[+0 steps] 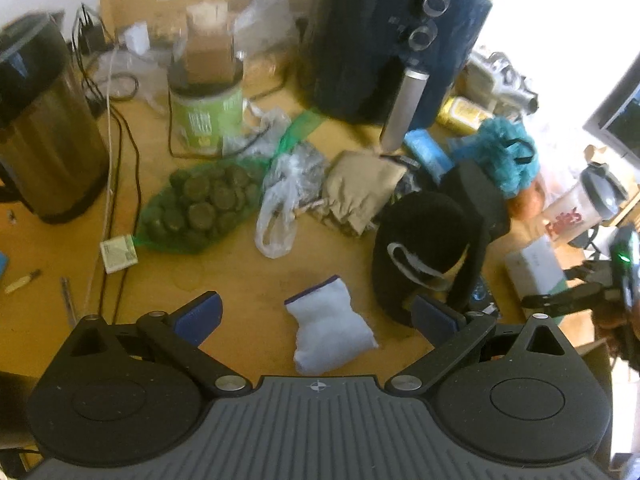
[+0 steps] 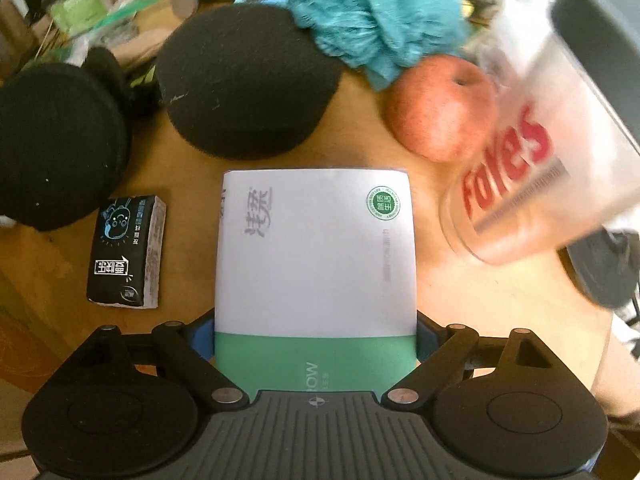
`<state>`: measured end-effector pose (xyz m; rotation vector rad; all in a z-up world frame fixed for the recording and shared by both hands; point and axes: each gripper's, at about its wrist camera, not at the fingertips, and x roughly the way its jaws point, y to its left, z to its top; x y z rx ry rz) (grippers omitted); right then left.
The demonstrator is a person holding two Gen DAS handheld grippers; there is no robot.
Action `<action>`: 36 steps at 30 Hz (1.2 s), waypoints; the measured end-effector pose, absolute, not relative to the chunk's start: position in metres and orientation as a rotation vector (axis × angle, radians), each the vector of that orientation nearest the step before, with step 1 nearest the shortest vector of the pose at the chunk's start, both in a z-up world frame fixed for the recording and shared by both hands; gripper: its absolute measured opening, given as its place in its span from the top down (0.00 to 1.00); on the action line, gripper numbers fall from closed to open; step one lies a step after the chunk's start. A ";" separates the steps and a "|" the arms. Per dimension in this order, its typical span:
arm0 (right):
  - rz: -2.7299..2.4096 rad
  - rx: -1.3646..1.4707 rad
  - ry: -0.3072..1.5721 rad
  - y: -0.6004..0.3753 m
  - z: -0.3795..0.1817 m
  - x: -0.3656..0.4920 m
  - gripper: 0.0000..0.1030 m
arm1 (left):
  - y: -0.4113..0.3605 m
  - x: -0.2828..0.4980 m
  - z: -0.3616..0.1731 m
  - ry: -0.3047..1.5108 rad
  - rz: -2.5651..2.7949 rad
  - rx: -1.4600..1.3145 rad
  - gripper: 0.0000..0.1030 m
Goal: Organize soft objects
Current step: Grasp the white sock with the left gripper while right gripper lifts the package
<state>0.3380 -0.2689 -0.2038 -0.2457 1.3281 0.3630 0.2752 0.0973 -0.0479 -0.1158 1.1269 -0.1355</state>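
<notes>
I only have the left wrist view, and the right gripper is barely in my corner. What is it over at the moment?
Observer: The right gripper straddles the green end of a white-and-green tissue pack lying flat on the table.
Operator: Is it clamped on it?
Observer: The fingers sit right at the pack's sides; whether they press on it I cannot tell.
Operator: Anything soft beside it that I can't see?
Observer: A small black tissue packet lies flat just left of the pack, apart from it.
</notes>
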 end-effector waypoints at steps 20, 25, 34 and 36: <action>0.270 -0.073 1.171 -0.310 -0.125 0.272 0.12 | 0.095 0.341 -0.140 1.396 -0.183 -0.224 0.00; 0.245 -0.050 1.132 -0.316 -0.106 0.258 0.12 | 0.093 0.351 -0.156 1.437 -0.172 -0.241 0.09; 0.227 -0.020 1.066 -0.321 -0.075 0.241 0.12 | 0.093 0.358 -0.179 1.483 -0.164 -0.321 0.54; 0.230 -0.017 1.058 -0.320 -0.070 0.239 0.12 | 0.093 0.356 -0.178 1.481 -0.182 -0.331 0.67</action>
